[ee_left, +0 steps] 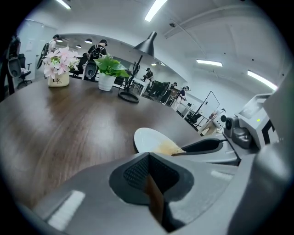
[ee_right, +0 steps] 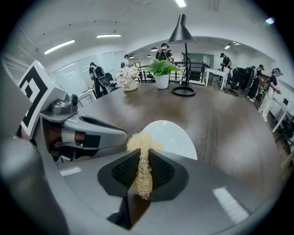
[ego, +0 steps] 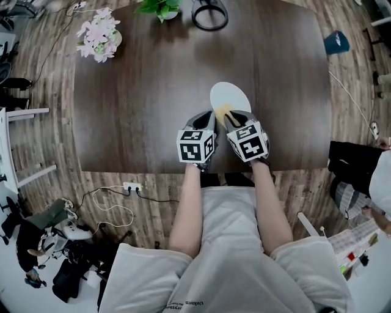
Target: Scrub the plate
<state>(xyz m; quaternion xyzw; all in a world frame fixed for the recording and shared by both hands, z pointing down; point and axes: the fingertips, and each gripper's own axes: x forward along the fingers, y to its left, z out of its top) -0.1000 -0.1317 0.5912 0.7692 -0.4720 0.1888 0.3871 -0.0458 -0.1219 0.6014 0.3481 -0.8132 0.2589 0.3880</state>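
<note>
A white plate (ego: 232, 96) lies flat on the dark wooden table (ego: 140, 110), just beyond both grippers. My right gripper (ego: 228, 116) is shut on a pale yellow fibrous scrubber (ee_right: 143, 167). The tuft of the scrubber (ego: 222, 112) sticks out past the jaws, over the plate's near edge (ee_right: 177, 137). My left gripper (ego: 208, 121) sits close beside the right one, at the plate's left near edge. Its jaws are shut with nothing between them (ee_left: 148, 158). In the left gripper view the plate (ee_left: 151, 139) lies ahead, with the scrubber (ee_left: 168, 148) at its near right side.
At the table's far end stand a vase of pink flowers (ego: 98, 36), a green potted plant (ego: 160, 7) and a lamp's black ring base (ego: 209, 13). The table's front edge (ego: 153, 168) runs just behind the grippers. A power strip (ego: 131, 185) lies on the floor.
</note>
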